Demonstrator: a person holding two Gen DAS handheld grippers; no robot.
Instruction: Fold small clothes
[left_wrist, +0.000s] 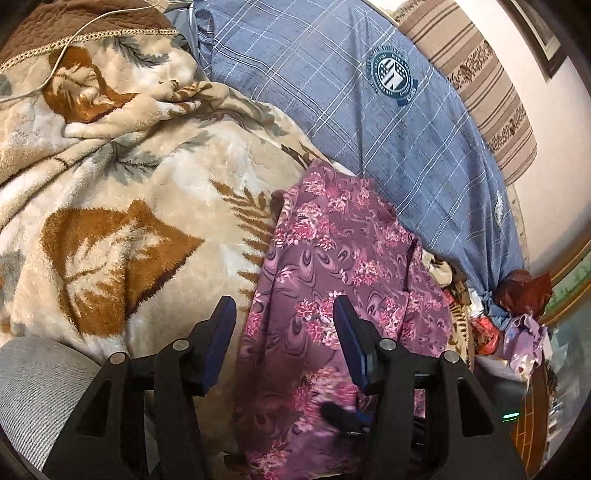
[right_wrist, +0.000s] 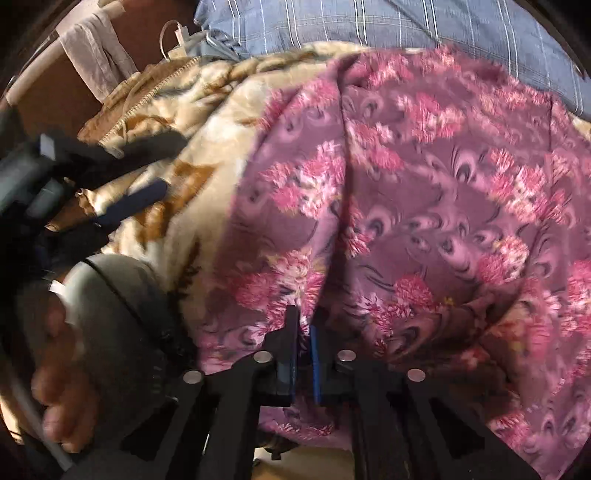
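**R grip pinching floral cloth, L grip open over its edge**

My right hand-held gripper (right_wrist: 303, 330) has its blue pads together w/ a pinch of the purple cloth garment with pink flower print (right_wrist: 424, 221) caught between them, near the garment's close edge. In the right wrist view the fabric bunches up right at the pads and spreads away from there, blurry, filling most of the frame.

My left hand-held gripper (left_wrist: 286, 314) has its jaws apart, nothing between the pads. Its right finger sits over the floral garment (left_wrist: 332, 258); its left finger sits over the cream plush blanket with brown and grey leaf pattern (left_wrist: 122, 229). Can't tell if either fingertip touches the fabric.

The garment lies on the blanket on the bed, running as a long strip from near my grippers toward the blue-grey checked pillow with a round dark-green emblem (left_wrist: 388, 110); its far end lies against the pillow. Behind the pillow is a beige and brown striped cushion (left_wrist: 480, 85).

In the right wrist view my left gripper shows at left as a blurred dark shape w/ blue pads, over the blanket (right_wrist: 207, 122), beside the garment's left edge. A thin cream cord (left_wrist: 66, 48) runs across the blanket's brown quilted part, top left.
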